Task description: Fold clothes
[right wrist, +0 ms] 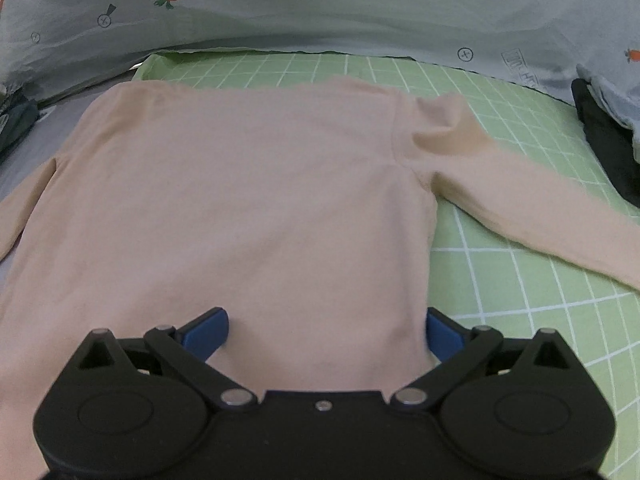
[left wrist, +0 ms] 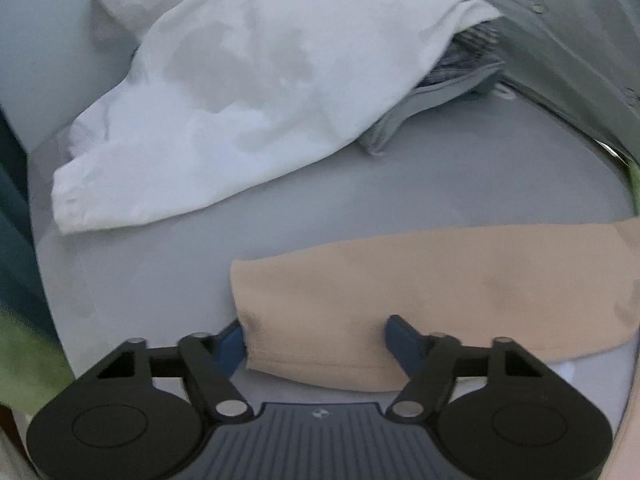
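A peach long-sleeved top lies flat, partly on a green grid mat, with one sleeve stretched out to the right. My right gripper stands open astride the near right edge of the top's body, where the cloth between its blue fingers lies flat. In the left wrist view the other sleeve rests on a grey sheet. My left gripper is open, and the sleeve's cuff lies flat and unpinched between its fingers, with the left finger at the cuff's end.
A white garment is heaped beyond the sleeve, over striped and grey-green clothes. A pale carrot-print cloth borders the mat's far side. A black item sits at the right edge. Dark green fabric is at the left.
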{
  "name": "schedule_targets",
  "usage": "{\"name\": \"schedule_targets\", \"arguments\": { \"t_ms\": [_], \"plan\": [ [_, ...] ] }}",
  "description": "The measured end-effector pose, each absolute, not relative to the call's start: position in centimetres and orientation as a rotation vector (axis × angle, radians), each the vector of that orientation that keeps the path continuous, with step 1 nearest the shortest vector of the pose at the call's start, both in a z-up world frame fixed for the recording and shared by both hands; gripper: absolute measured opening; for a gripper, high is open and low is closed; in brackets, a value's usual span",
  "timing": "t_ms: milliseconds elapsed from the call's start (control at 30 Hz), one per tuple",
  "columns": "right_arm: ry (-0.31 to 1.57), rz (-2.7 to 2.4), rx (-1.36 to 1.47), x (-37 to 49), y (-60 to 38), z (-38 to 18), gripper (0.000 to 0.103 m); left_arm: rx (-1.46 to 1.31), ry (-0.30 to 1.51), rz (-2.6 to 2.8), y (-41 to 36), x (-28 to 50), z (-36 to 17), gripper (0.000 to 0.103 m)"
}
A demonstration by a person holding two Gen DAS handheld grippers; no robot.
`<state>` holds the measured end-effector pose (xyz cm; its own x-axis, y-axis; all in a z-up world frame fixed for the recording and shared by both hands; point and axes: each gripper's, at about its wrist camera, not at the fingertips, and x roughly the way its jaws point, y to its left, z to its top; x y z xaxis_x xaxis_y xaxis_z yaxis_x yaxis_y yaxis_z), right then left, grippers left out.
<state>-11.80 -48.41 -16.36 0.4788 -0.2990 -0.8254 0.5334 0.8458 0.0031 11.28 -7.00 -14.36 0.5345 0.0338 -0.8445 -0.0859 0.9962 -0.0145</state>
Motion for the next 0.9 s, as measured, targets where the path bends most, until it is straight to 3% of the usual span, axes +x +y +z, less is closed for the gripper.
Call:
{"name": "schedule_targets", "arguments": {
  "t_ms": [33, 100, 633, 733, 800, 867, 900],
  "plan": [
    [0.943, -0.515, 0.276, -11.8, -48.4, -16.4, 0.103, -0.055, 1.001, 0.054, -7.2, 11.2, -14.2, 0.044],
    [0.943, -0.514, 0.277, -11.8, -48.4, -16.3, 0.103, -0.062, 1.014, 0.020, -7.6, 11.4, -14.0, 0.012],
    [0.930, -0.501, 0.291, -12.3, -48.6, -16.3, 0.103, -0.098, 0.976, -0.441, -21.7, 9.4, -9.1, 0.012],
    [0.927, -0.500, 0.296, -12.4, -48.7, -16.3, 0.103, -0.004, 0.990, -0.514, -25.6, 8.3, -9.4, 0.027],
    [0.927, -0.505, 0.307, -12.4, -49.0, -16.2, 0.103, 0.061, 0.997, -0.513, -27.2, 7.7, -9.7, 0.064],
    [0.934, -0.508, 0.306, -12.4, -49.1, -16.2, 0.103, 0.091, 1.001, -0.515, -27.7, 7.2, -9.8, 0.080],
    [0.937, -0.512, 0.303, -12.3, -49.1, -16.2, 0.103, 0.096, 1.005, -0.514, -27.5, 7.1, -9.8, 0.080]
  ]
}}
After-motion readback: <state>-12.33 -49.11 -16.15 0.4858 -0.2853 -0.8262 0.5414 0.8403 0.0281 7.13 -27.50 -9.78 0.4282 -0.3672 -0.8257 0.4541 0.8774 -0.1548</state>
